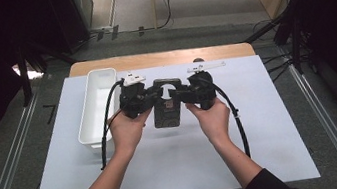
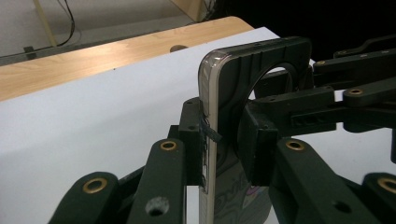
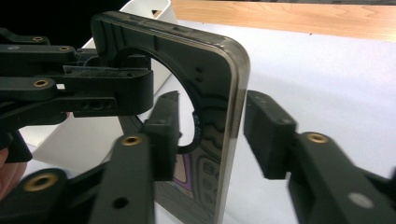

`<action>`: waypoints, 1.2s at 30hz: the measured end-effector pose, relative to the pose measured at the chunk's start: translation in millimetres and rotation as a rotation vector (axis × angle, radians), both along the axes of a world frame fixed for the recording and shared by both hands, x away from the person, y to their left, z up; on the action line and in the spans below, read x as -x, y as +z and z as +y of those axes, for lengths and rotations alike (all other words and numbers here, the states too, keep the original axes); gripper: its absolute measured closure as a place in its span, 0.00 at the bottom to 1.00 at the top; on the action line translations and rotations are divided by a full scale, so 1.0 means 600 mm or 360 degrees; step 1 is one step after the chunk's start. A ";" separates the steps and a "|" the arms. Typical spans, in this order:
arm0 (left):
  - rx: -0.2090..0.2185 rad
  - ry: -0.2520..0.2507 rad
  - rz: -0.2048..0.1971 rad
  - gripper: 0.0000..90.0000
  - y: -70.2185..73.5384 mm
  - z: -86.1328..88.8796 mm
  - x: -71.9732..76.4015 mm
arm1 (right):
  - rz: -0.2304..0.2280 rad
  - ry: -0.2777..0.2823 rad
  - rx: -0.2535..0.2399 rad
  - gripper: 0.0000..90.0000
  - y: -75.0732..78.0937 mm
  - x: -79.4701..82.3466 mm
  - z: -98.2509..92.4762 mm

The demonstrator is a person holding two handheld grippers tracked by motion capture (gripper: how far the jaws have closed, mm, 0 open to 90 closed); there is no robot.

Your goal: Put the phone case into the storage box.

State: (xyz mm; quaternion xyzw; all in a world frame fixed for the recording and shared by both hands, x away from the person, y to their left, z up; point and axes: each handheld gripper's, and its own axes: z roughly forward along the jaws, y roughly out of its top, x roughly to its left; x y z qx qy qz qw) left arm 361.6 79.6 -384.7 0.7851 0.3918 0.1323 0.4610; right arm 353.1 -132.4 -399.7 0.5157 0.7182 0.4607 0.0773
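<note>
high view shows a person at a table (image 1: 287, 157) covered with a white sheet, both hands brought together over its middle, each hand carrying a gripper. between them a dark phone case (image 1: 167, 110) with a big round cutout near its top is held up off the sheet, on edge as the gripper views show it. the left gripper (image 2: 229, 154) has its jaws clamped across the case's thin edge, one pad on the clear-rimmed outer face, the other on the dark inner face, so this hand seems to be the one bearing the case. the right gripper (image 3: 212, 135) has its jaws apart around the opposite edge: one pad sits close to the inner face, the other stands clear of the rim with a gap showing, so it does not press. i judge this to be a handover or a re-grip, one hand steadying while the other lets go or resets. a white tray (image 1: 98, 102) sits just left of the hands, a likely place to drop the case.
</note>
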 end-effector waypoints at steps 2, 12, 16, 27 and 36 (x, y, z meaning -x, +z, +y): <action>-0.0001 -0.0004 0.0002 0.81 0.000 0.000 0.000 | 0.0000 0.0009 -0.0022 0.52 0.000 0.001 -0.004; 0.0001 -0.0006 0.0019 0.81 0.001 0.002 -0.003 | -0.0005 0.0098 -0.0059 0.42 0.001 0.012 -0.018; 0.0011 -0.0006 0.0027 0.81 0.001 0.003 -0.004 | -0.0006 0.0132 -0.0049 0.39 0.002 0.018 -0.021; 0.0027 -0.0018 0.0048 0.81 0.005 0.006 -0.005 | 0.0036 0.0212 -0.0096 0.36 -0.004 0.021 -0.030; 0.0024 -0.0054 0.0064 0.81 0.008 0.008 -0.005 | 0.0050 0.0216 -0.0064 0.34 -0.006 0.024 -0.042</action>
